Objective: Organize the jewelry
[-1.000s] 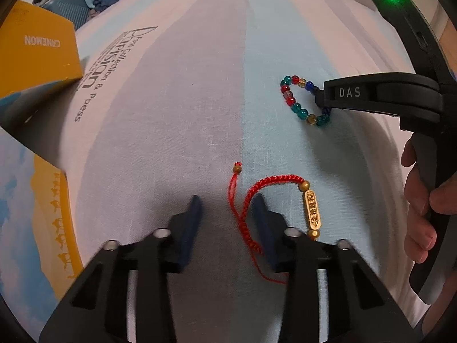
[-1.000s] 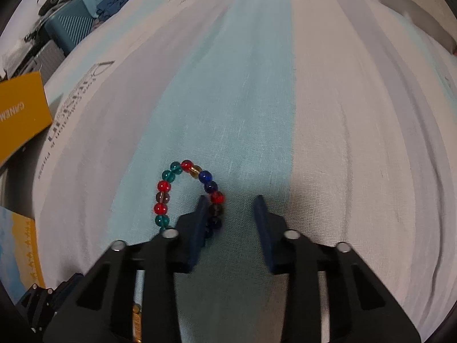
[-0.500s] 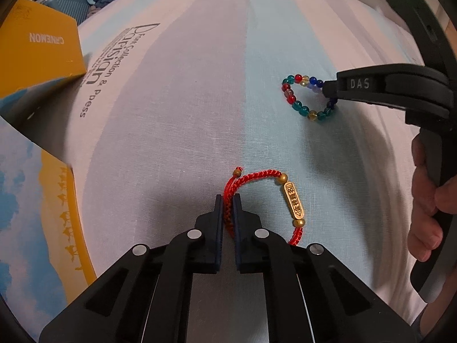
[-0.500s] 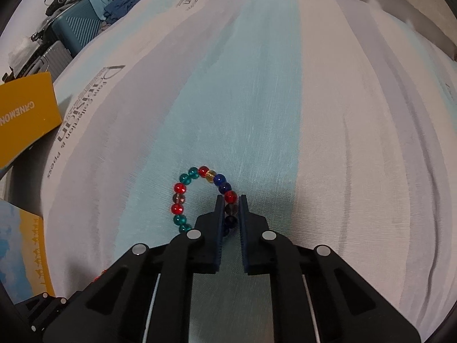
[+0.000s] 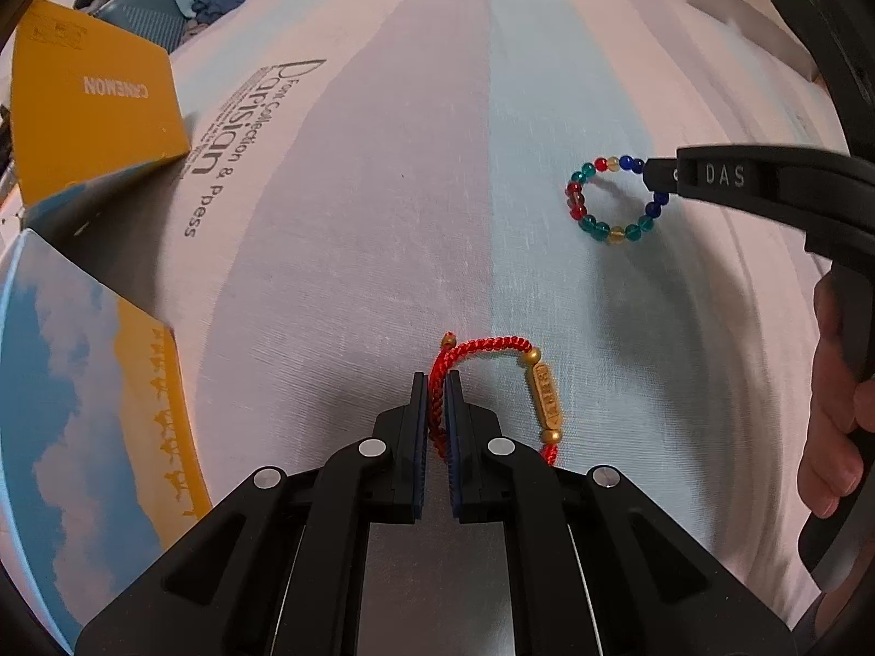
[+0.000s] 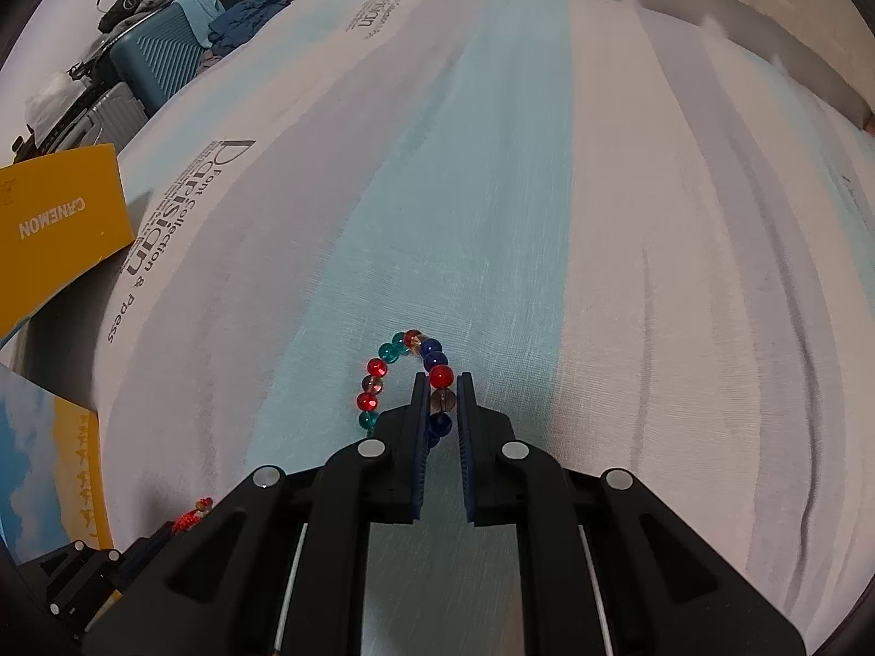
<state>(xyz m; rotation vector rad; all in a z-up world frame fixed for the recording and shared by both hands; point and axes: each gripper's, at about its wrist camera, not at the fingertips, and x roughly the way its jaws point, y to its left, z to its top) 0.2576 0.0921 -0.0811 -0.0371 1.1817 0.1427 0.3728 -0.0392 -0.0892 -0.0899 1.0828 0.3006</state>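
A red braided cord bracelet [image 5: 481, 347] with a gold bar charm [image 5: 546, 402] lies low in the left wrist view, and my left gripper [image 5: 436, 382] is shut on its cord. A bracelet of red, teal, blue and amber beads [image 5: 601, 229] hangs to the right of it, pinched by my right gripper [image 5: 651, 177]. In the right wrist view the right gripper [image 6: 441, 382] is shut on the bead bracelet [image 6: 377, 369], whose loop hangs to the left of the jaws. The left gripper's fingers [image 6: 142, 546] and a bit of red cord [image 6: 188, 519] show at the lower left.
Everything sits on a bed sheet [image 5: 383, 164] striped pale blue and white, with printed lettering. An orange box [image 5: 93, 93] lies at the left, and a blue-and-orange box [image 5: 82, 410] below it. A hand [image 5: 836, 421] grips the right tool. Suitcases [image 6: 158, 60] and clothes stand beyond.
Both grippers closed from open, the left on the red cord, the right on the beads. The bead bracelet has since lifted a little and hangs from the right jaws.
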